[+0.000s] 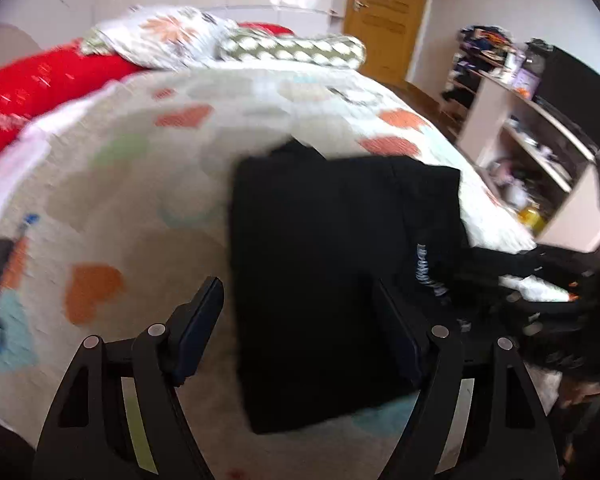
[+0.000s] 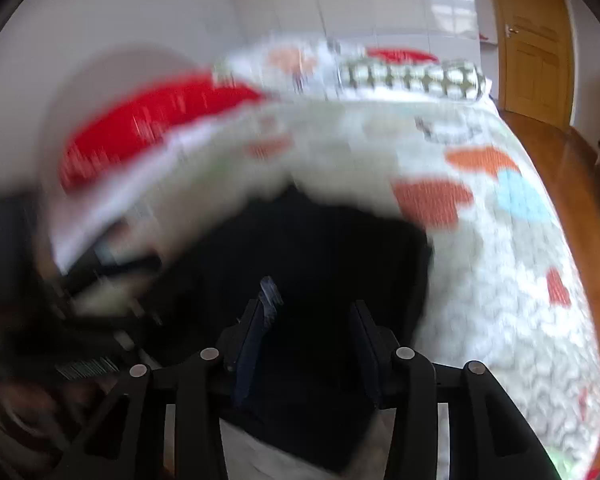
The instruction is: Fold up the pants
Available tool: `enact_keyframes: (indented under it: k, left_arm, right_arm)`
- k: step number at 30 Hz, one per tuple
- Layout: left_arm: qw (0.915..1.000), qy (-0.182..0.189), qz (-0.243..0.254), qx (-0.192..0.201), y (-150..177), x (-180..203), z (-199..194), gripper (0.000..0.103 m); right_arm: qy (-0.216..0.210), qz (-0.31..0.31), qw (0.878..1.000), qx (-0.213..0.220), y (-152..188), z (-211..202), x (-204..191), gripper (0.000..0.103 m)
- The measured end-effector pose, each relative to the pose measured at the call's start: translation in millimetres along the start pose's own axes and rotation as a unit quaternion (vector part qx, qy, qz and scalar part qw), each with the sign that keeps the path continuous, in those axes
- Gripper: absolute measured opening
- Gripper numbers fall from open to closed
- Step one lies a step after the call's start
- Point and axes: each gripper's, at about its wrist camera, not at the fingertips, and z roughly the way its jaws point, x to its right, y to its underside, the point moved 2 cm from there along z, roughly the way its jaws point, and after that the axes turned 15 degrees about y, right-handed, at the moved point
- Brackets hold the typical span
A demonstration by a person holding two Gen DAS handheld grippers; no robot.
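Folded black pants (image 1: 340, 280) on the heart-print bedspread (image 1: 140, 200), taken here as the landmark; the pants lie as a compact dark rectangle near the spread's near edge, well apart from the pillows (image 1: 228, 40) and the red blanket (image 1: 40, 84) at its far end; a wooden door (image 1: 388, 12) and a cluttered shelf unit (image 1: 532, 140) stand beyond the spread on the right. Left gripper (image 1: 300, 320): jaws stand wide, one finger over bare bedspread beside the pants' left edge, the other over the black cloth; nothing is clamped between the pads, and the folded edge passes below the gap. Right gripper (image 2: 312, 312): jaws partly closed and set over the pants, as seen in the blurred right wrist view; whether the pads press cloth cannot be told, since dark fabric and dark fingers merge; a pale printed label on the pants (image 1: 424, 268) shows near the bundle's right side. Step in hand, as a judgement: the late stage of folding; the garment appears already doubled into a block, and the left hand seems free of any fold; the right may be tidying or gripping an edge. The next move probably calls for either a final fold across the bundle or a light smoothing of the top layer; both need the pads to catch the upper layers only, without dragging the bedspread.
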Motion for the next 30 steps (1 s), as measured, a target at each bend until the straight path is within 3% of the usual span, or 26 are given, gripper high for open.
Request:
enact_keyframes:
  k: [3,6,10,13,16,17,18,21,25,28,30]
  left_arm:
    - [0.9996,-0.01,0.026,0.011,10.1,10.9,-1.4,0.078]
    - [0.9999,0.009,-0.007,0.008,4.2,2.2,-9.6,0.077]
    - [0.999,-0.011,-0.014,0.041,-2.1,-5.6,-29.1,0.077]
    - [0.9992,-0.015,-0.013,0.034,1.6,-5.0,-24.1,0.077]
    - [0.9996,-0.006,-0.012,0.023,9.7,-2.9,-16.7,0.078]
    - [0.9997,0.0,-0.01,0.02,10.4,-2.3,-15.7,0.078]
    - [0.9998,0.001,-0.007,0.021,10.5,-1.5,-16.2,0.078]
    - [0.9996,-0.006,0.01,0.025,9.0,1.8,-18.1,0.078]
    - [0.9996,0.014,0.0,0.023,5.6,-2.1,-11.4,0.077]
    - [0.9995,0.017,0.008,0.026,6.9,1.5,-8.0,0.077]
    - [0.9993,0.014,0.01,0.032,5.9,1.9,-11.0,0.077]
  right_arm:
    - [-0.015,0.04,0.999,0.005,15.7,-6.6,15.2,0.042]
    - [0.0,0.055,0.998,0.006,12.9,-18.1,24.3,0.042]
    - [0.004,0.086,0.995,0.059,-11.2,-40.2,27.3,0.045]
    - [0.009,0.09,0.993,0.08,-36.0,-30.7,14.1,0.048]
    - [0.017,0.082,0.996,0.033,-43.0,12.8,0.4,0.047]
    - [0.049,0.076,0.996,0.001,-36.5,30.5,-0.3,0.048]
    - [0.073,0.073,0.995,-0.005,-29.5,36.6,0.8,0.049]
    - [0.076,0.098,0.992,-0.007,-19.6,14.6,7.9,0.049]
    - [0.068,0.123,0.99,0.013,0.6,-21.4,4.3,0.051]
    - [0.091,0.073,0.993,-0.03,12.3,-6.8,-17.1,0.053]
    - [0.096,0.086,0.991,-0.04,11.9,-8.8,-15.6,0.053]
